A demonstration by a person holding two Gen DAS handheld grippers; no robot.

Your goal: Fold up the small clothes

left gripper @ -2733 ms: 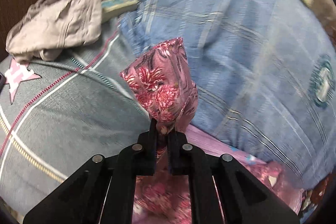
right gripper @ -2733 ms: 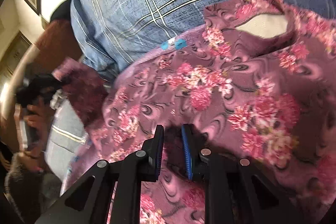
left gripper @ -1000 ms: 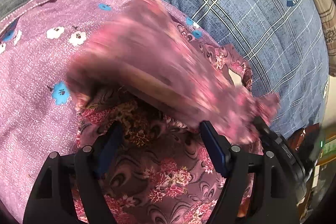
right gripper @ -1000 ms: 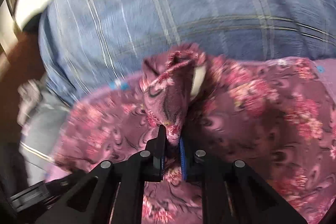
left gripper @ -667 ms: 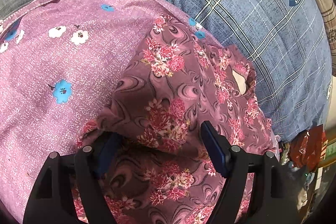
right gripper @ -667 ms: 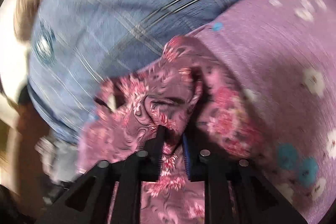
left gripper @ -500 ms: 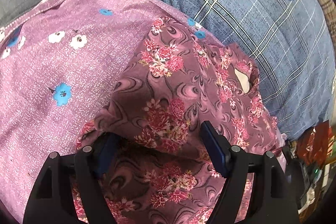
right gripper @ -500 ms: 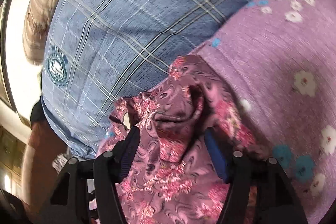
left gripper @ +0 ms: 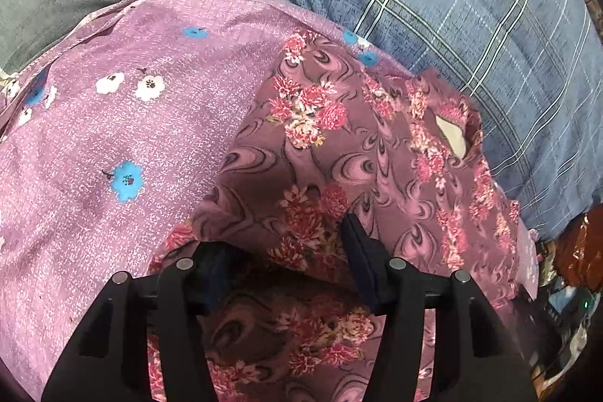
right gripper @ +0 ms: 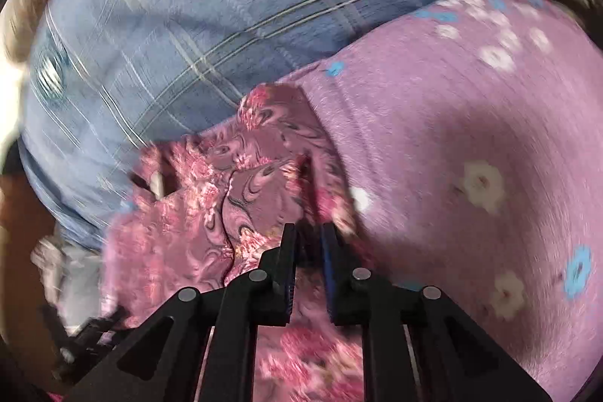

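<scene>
1. Blue plaid bedding point(left gripper: 433, 6) with pale crossing lines fills the background, and a lilac cloth point(left gripper: 113, 145) printed with blue and white flowers lies on it.
2. On the lilac cloth sits the small mauve garment point(left gripper: 339, 153) with pink blooms, its near part doubled over.
3. Left gripper point(left gripper: 282, 251): jaws closing, the folded edge between them, pads not yet pressing.
4. Right gripper point(right gripper: 308, 243): jaws closing, nearly together, pinching a fold of the garment; the view is blurred.

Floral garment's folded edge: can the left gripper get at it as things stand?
Probably yes. The left gripper already straddles the floral garment at its folded edge, jaws closing around the cloth, with nothing lying over it.
</scene>
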